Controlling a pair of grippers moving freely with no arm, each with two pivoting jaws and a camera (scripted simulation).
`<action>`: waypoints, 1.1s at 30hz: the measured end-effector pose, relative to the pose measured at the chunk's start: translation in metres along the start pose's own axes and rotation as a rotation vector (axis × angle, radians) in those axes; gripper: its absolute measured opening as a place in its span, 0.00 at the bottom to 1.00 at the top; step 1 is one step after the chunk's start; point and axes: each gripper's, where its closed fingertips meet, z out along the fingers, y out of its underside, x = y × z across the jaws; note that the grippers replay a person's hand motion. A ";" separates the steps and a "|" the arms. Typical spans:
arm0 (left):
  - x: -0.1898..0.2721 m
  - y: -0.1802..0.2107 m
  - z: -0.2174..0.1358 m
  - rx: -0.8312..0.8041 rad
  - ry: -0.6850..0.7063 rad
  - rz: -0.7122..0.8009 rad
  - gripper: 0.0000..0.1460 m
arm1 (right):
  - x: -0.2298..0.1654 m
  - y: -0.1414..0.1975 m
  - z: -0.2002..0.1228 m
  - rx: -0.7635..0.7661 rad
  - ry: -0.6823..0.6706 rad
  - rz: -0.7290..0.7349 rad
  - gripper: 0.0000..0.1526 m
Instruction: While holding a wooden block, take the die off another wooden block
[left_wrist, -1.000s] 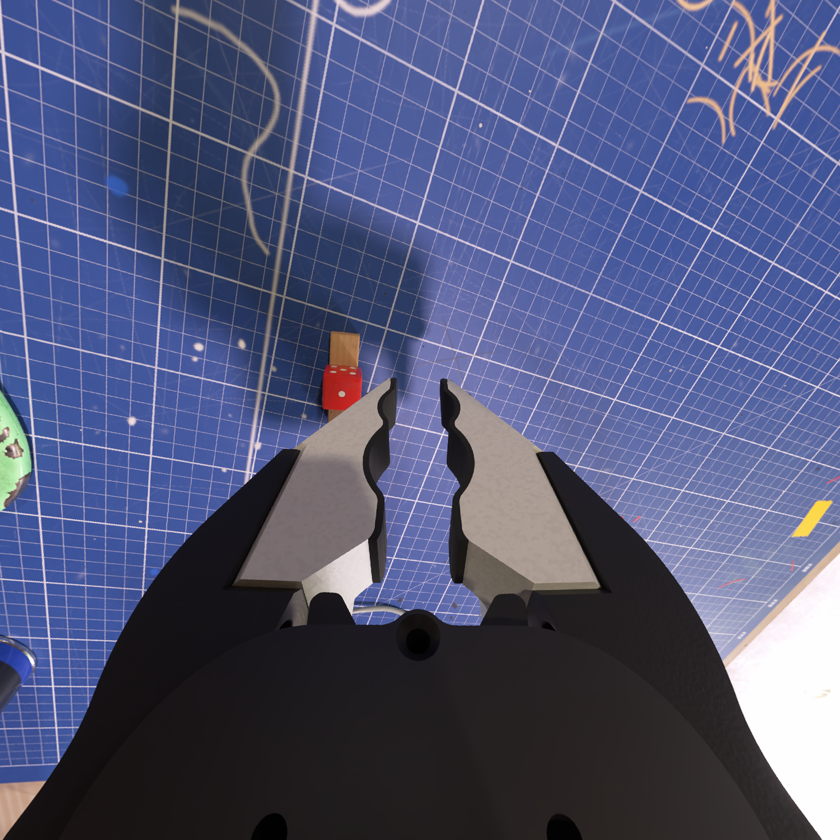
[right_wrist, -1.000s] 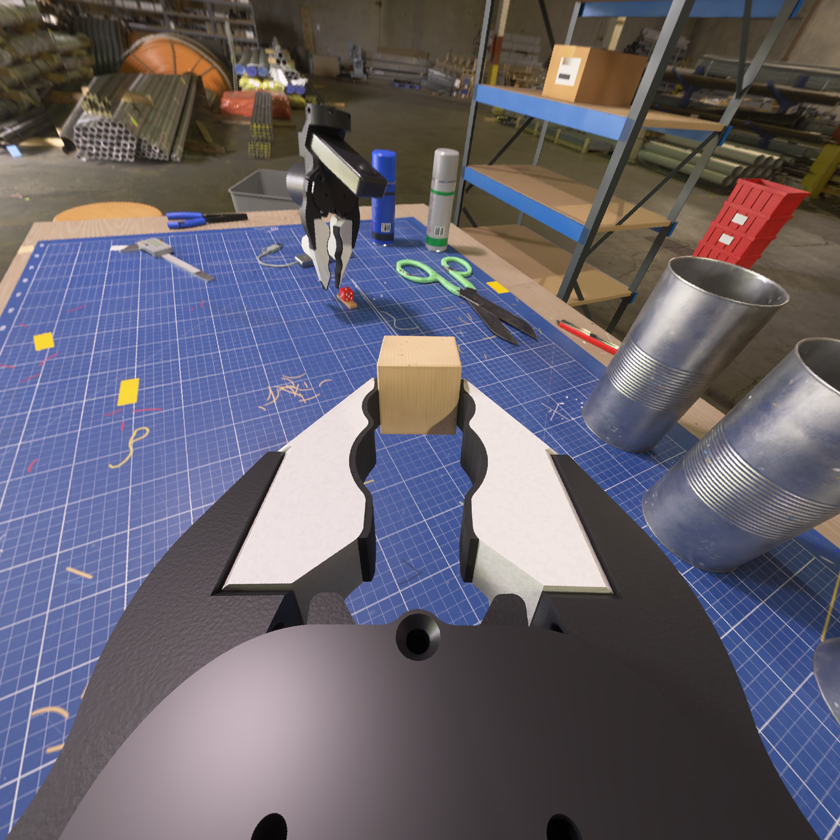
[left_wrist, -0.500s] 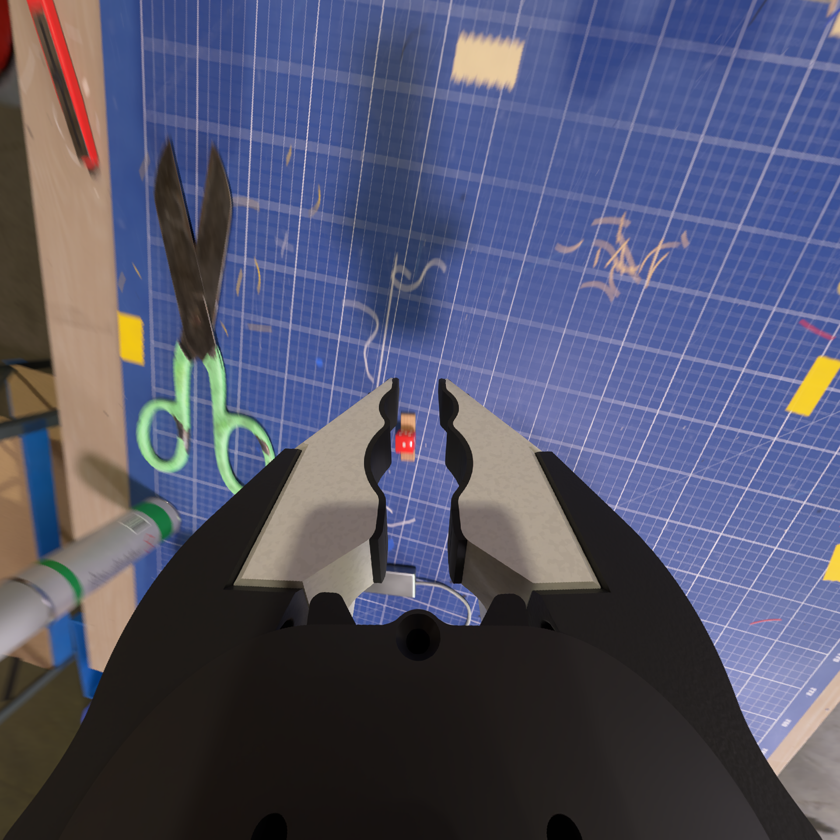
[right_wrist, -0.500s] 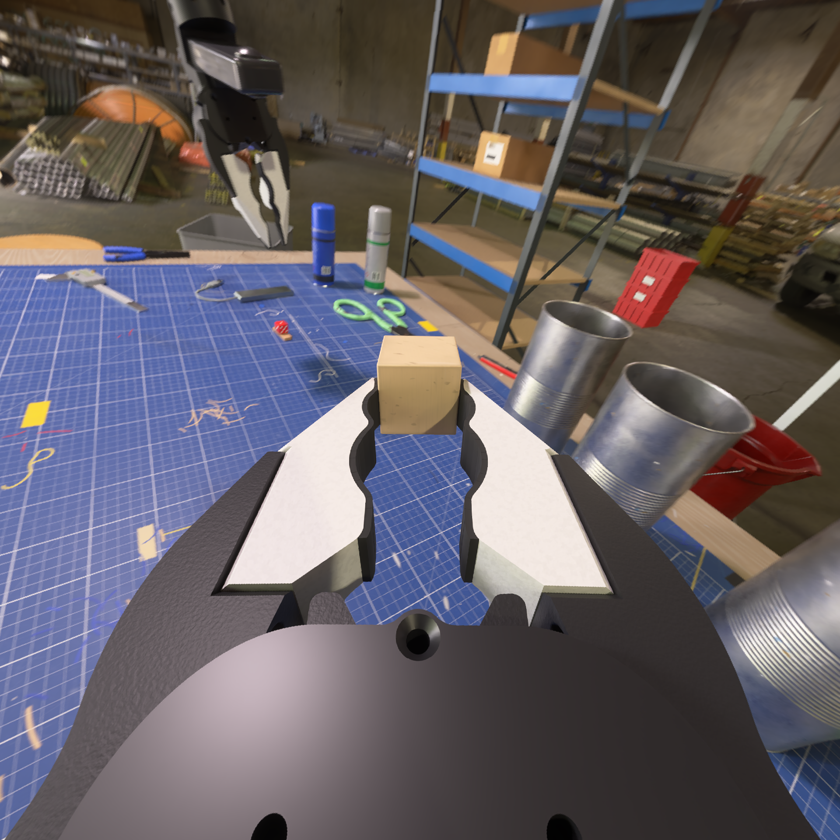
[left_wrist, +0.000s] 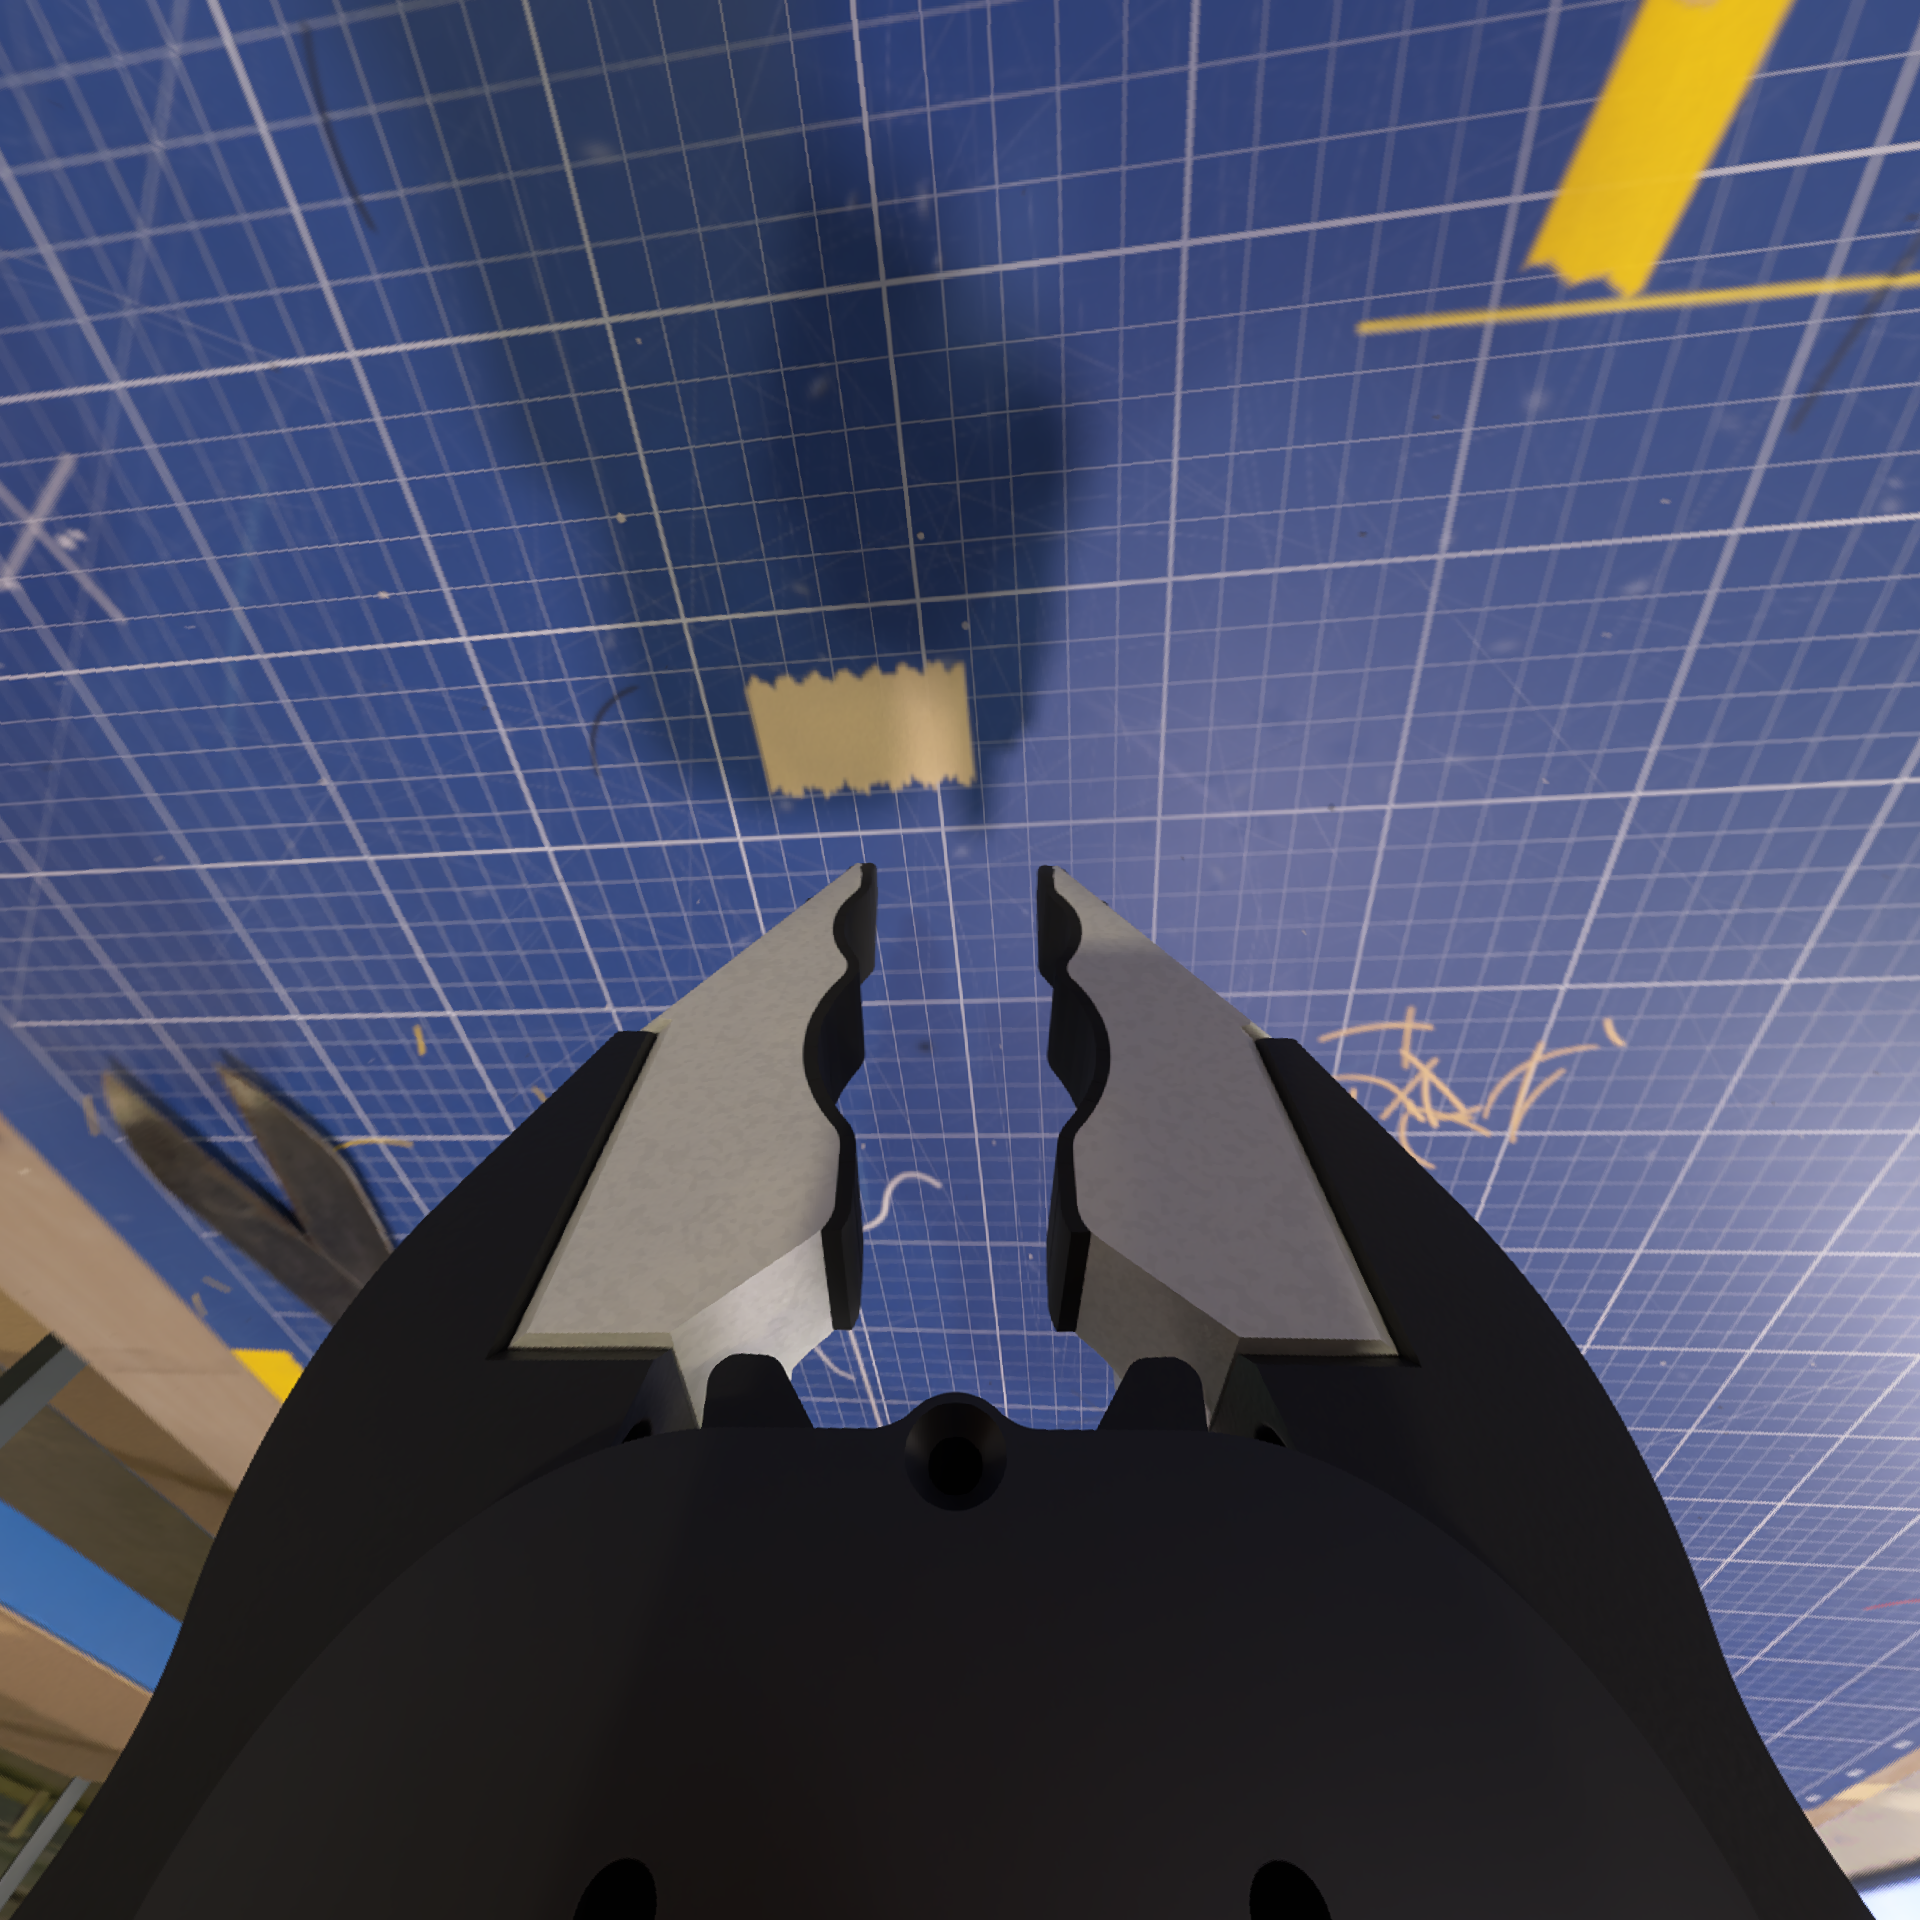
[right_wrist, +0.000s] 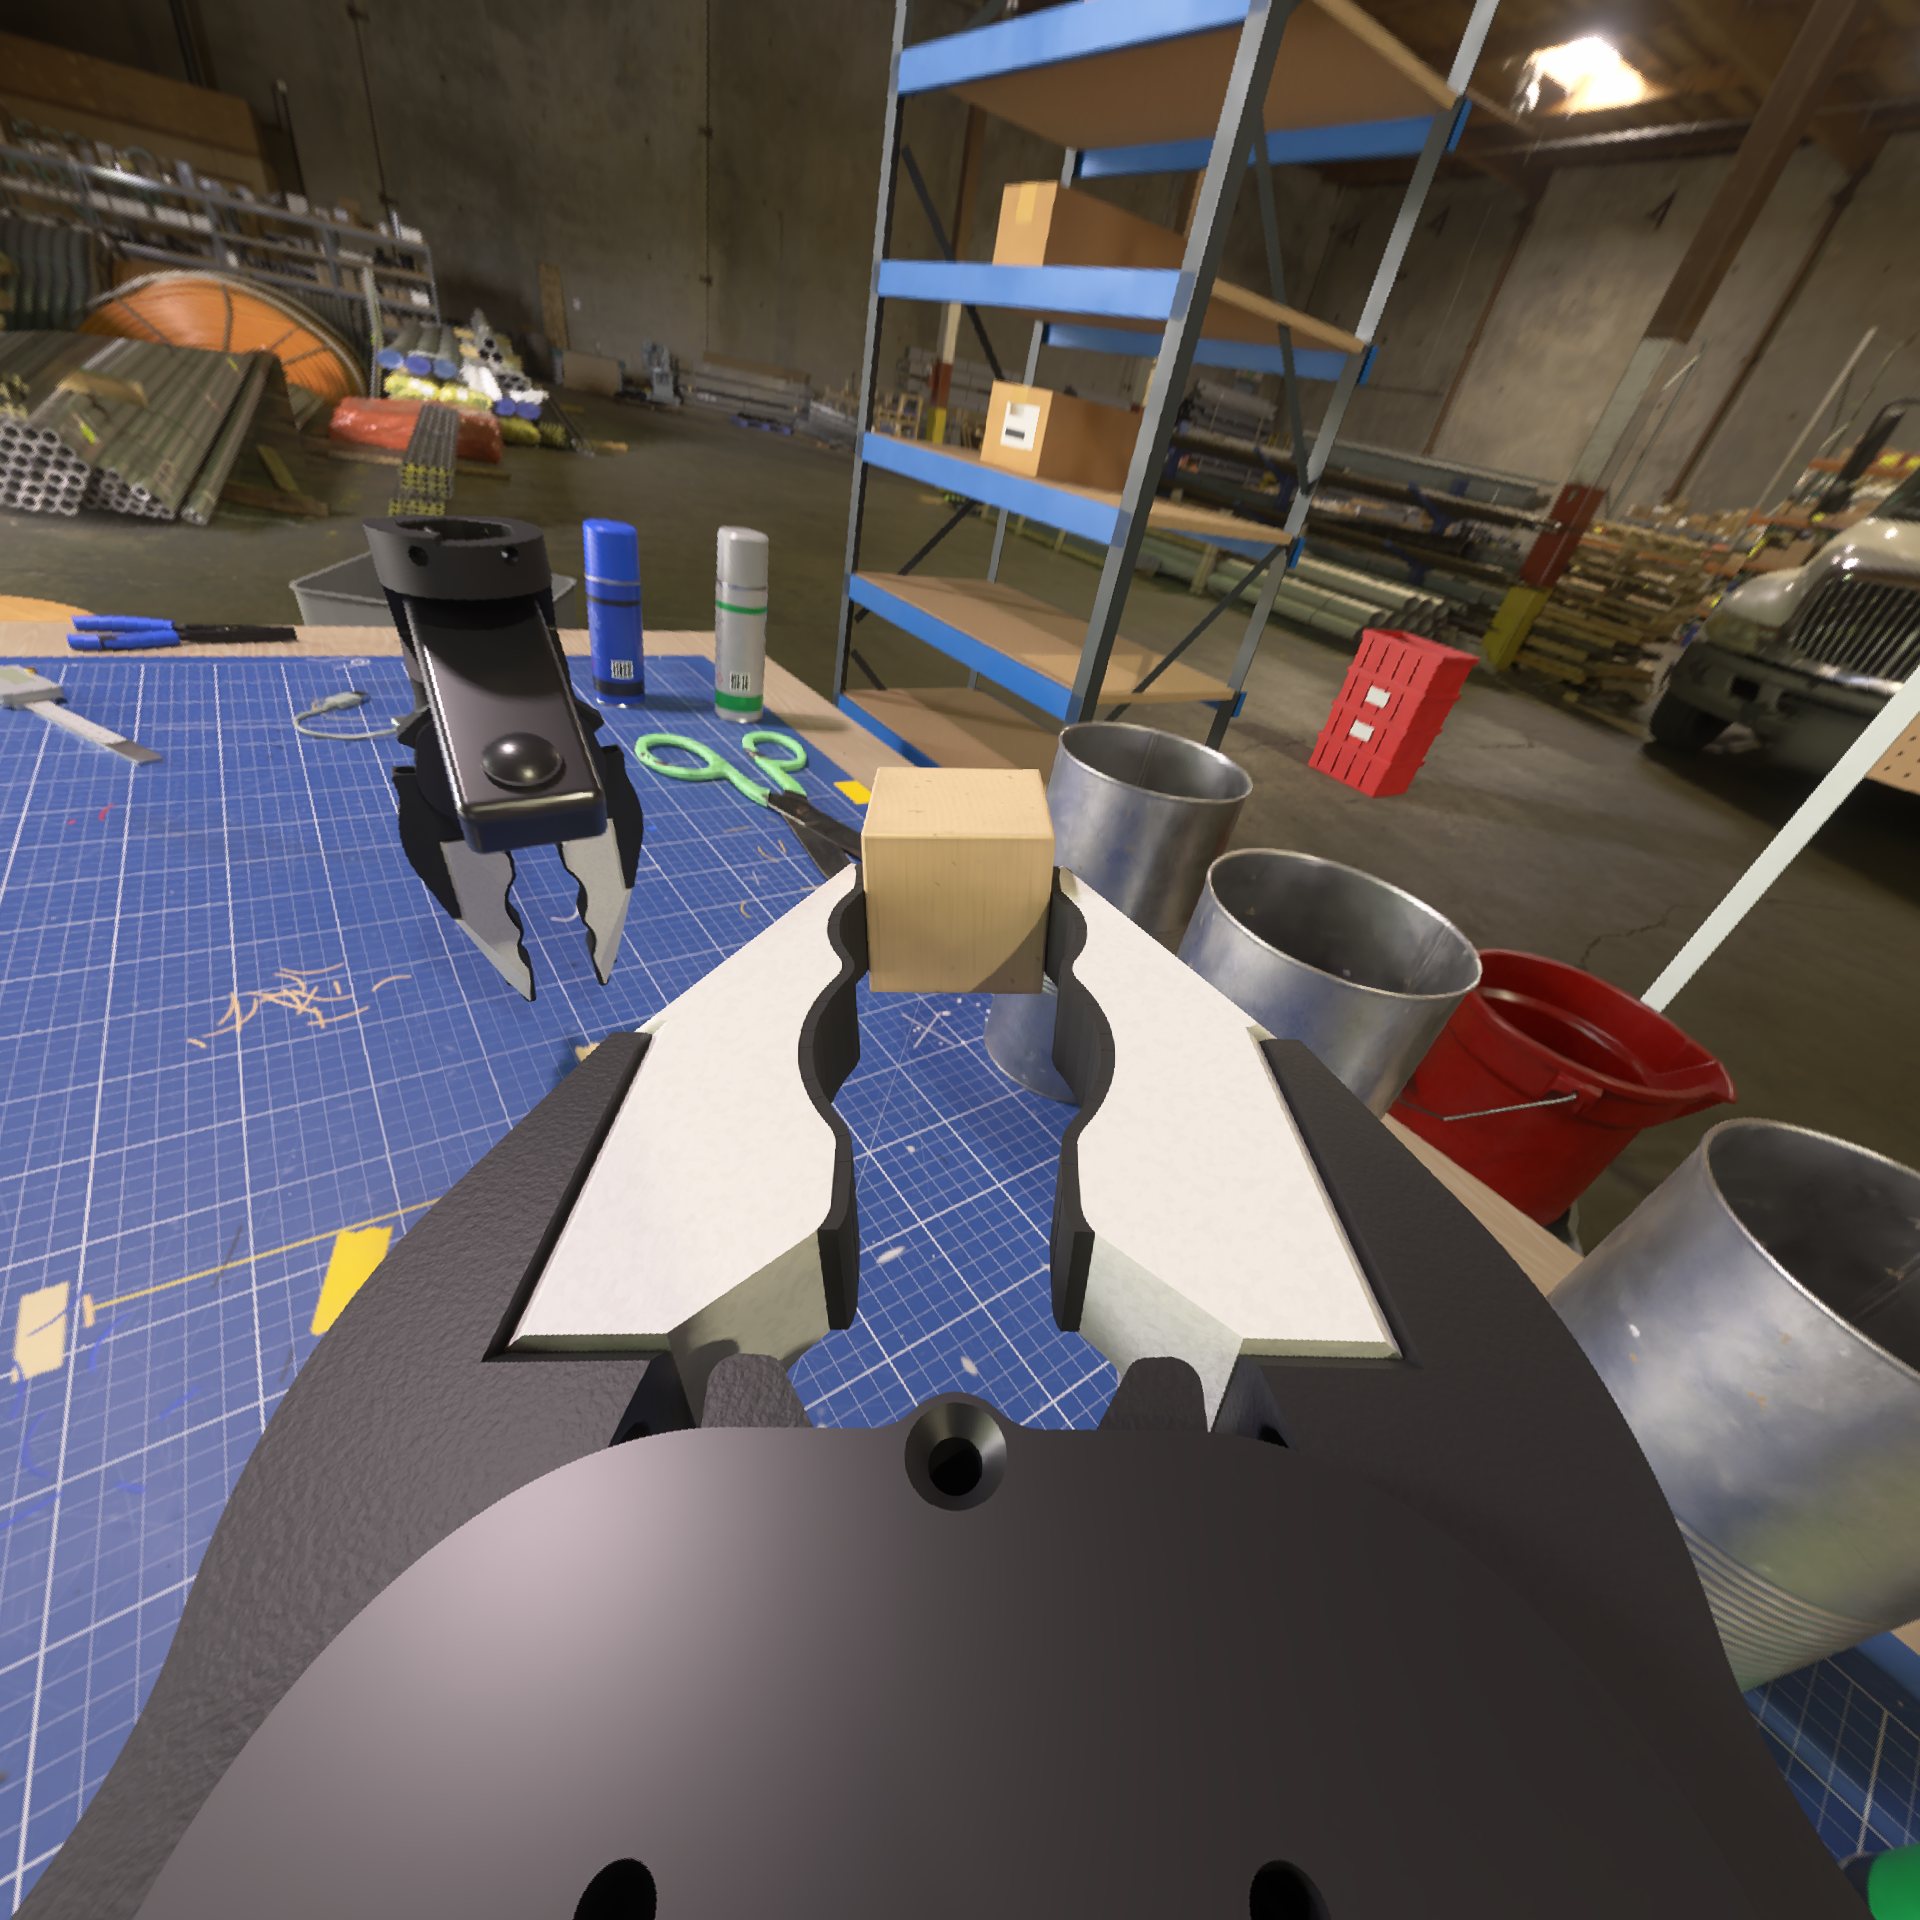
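My right gripper (right_wrist: 956, 914) is shut on a light wooden block (right_wrist: 951, 883) and holds it above the blue cutting mat (right_wrist: 208, 1091). My left gripper (left_wrist: 956, 883) is open and empty, pointing down at the mat (left_wrist: 1351, 727) near a tan tape piece (left_wrist: 860, 743). It also shows in the right wrist view (right_wrist: 566, 971), hanging tips-down left of the held block. The die and the other wooden block show in neither view.
Green scissors (right_wrist: 727, 764) lie behind the left gripper; their blades (left_wrist: 260, 1195) show at lower left. Three metal cans (right_wrist: 1340, 966) and a red bucket (right_wrist: 1558, 1070) stand at the right. Two spray cans (right_wrist: 741, 623) stand at the back. Yellow tape (left_wrist: 1652, 145) lies on the mat.
My left gripper has moved away from the die, nearer to the right gripper and lower over the mat, and its jaws stand wider apart. The die has left both views. The right gripper still holds the block.
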 end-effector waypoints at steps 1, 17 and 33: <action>-0.001 0.000 0.007 -0.008 0.013 -0.005 0.23 | 0.002 0.004 0.002 -0.014 -0.004 0.002 0.21; 0.001 0.002 0.026 0.059 0.159 0.011 0.36 | 0.011 0.026 -0.001 0.033 -0.035 0.072 0.21; -0.027 0.063 -0.113 0.344 -0.032 -0.167 0.43 | 0.005 0.017 -0.002 0.063 -0.047 0.074 0.21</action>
